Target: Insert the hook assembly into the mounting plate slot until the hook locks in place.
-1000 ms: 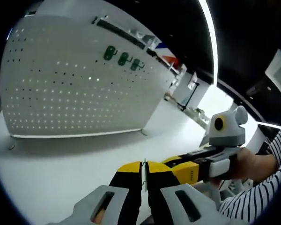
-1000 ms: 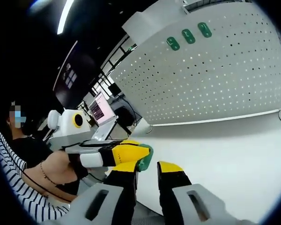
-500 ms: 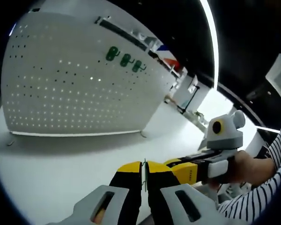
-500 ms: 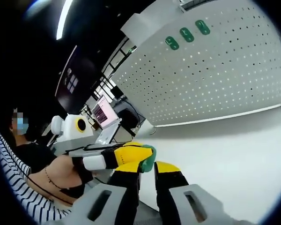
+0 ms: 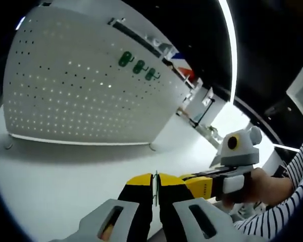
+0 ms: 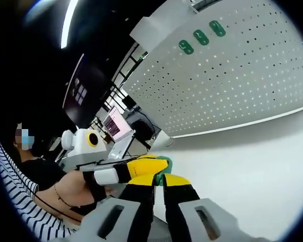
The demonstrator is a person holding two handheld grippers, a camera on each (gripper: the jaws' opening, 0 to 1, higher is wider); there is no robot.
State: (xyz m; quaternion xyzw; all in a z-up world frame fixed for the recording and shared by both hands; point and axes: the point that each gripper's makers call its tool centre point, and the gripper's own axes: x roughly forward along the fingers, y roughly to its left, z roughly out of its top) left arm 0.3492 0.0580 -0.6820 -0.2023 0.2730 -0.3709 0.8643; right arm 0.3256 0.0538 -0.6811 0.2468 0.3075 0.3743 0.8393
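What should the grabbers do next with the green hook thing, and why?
Probably carry the green hook up toward the white pegboard. The left gripper pinches it low over the white table, well away from the board, where three green hooks already hang near the top. The right gripper sits beside it, jaws nearly closed.

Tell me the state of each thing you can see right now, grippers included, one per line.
White perforated pegboard panel: upright on the white table.
Three green hooks: mounted in a row near the panel's top edge.
Left gripper: jaws shut on a thin metal plate, edge-on.
Right gripper: jaws nearly together around a green hook piece; grip unclear.
White table: bare in front of the panel.
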